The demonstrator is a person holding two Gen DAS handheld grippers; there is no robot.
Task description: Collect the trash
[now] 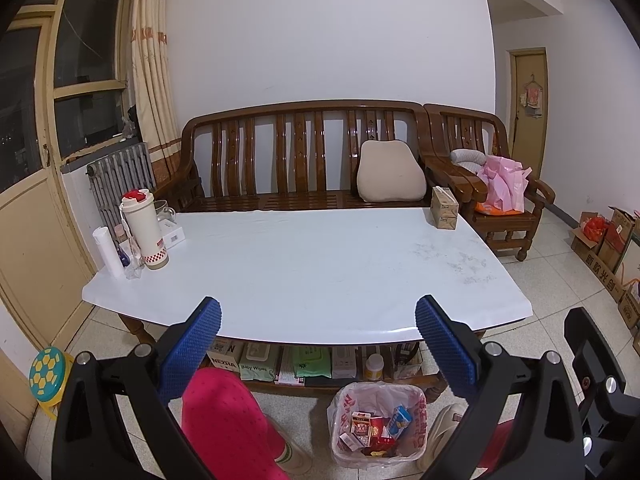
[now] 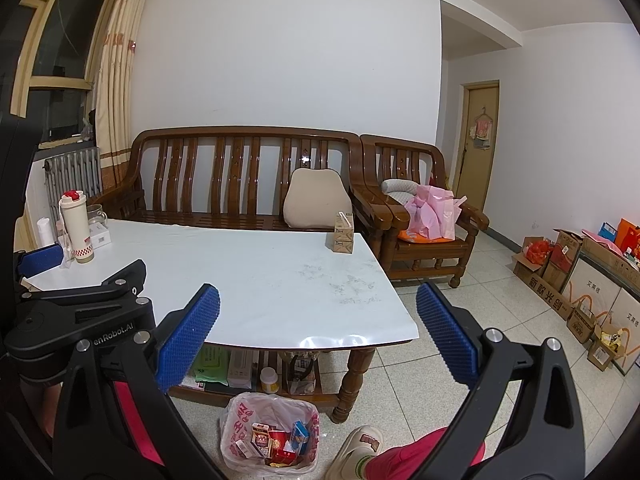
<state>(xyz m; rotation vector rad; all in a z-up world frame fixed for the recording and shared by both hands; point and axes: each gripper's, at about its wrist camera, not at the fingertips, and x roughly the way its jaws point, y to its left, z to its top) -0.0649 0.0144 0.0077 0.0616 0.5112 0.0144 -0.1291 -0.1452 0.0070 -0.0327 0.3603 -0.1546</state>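
Note:
A small trash bin [image 1: 340, 412] lined with a white plastic bag stands on the floor in front of the table; it also shows in the right wrist view [image 2: 232, 428]. Inside lie red, white and blue packets [image 1: 374, 428] [image 2: 276, 438]. My left gripper [image 1: 318, 342] is open and empty, held above the table's near edge. My right gripper [image 2: 318, 340] is open and empty, above the table's right corner. The left gripper's body [image 2: 80, 312] shows at the left of the right wrist view.
The white-topped wooden table [image 1: 304, 264] carries a thermos [image 1: 142, 232], small bottles and a tissue box [image 1: 443, 208]. Its lower shelf holds wipes and jars. A wooden sofa [image 1: 304, 152] and armchair [image 2: 420, 216] stand behind. Cardboard boxes [image 2: 580, 288] line the right wall. The person's pink-clad legs [image 1: 224, 420] flank the bin.

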